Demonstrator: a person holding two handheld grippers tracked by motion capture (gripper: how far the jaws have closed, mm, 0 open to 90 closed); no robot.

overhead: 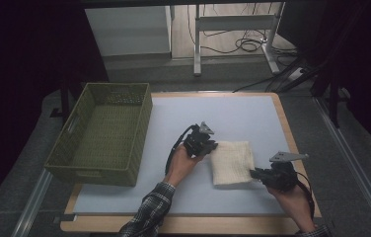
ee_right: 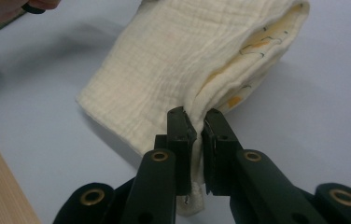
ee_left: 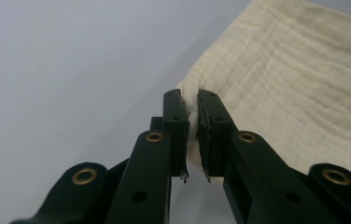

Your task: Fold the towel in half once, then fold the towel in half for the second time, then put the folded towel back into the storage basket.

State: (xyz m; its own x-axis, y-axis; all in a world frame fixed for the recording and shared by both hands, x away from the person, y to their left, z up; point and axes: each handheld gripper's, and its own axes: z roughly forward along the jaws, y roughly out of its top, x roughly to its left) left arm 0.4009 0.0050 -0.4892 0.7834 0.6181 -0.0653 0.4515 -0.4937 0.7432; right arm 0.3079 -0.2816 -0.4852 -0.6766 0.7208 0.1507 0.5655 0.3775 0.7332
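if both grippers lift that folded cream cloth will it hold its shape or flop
The folded cream muslin cloth will probably sag between the left gripper and right gripper; its crinkled weave looks soft. The stacked layers may splay open. It looks light and unlikely to slip, since both pinch fabric.

A: Wood-edged counter (overhead: 286,129) under a pale blue-grey mat (overhead: 233,118). Grey carpeted floor (overhead: 351,187) all round, metal rails (overhead: 356,163) along both sides.

B: Behind?

A: White cabinet (overhead: 129,29), white desk frame legs (overhead: 197,44), black cables (overhead: 245,44) looped on a wooden floor (overhead: 183,34). Dark curtains (overhead: 20,54) left and right. Dim lighting overall.
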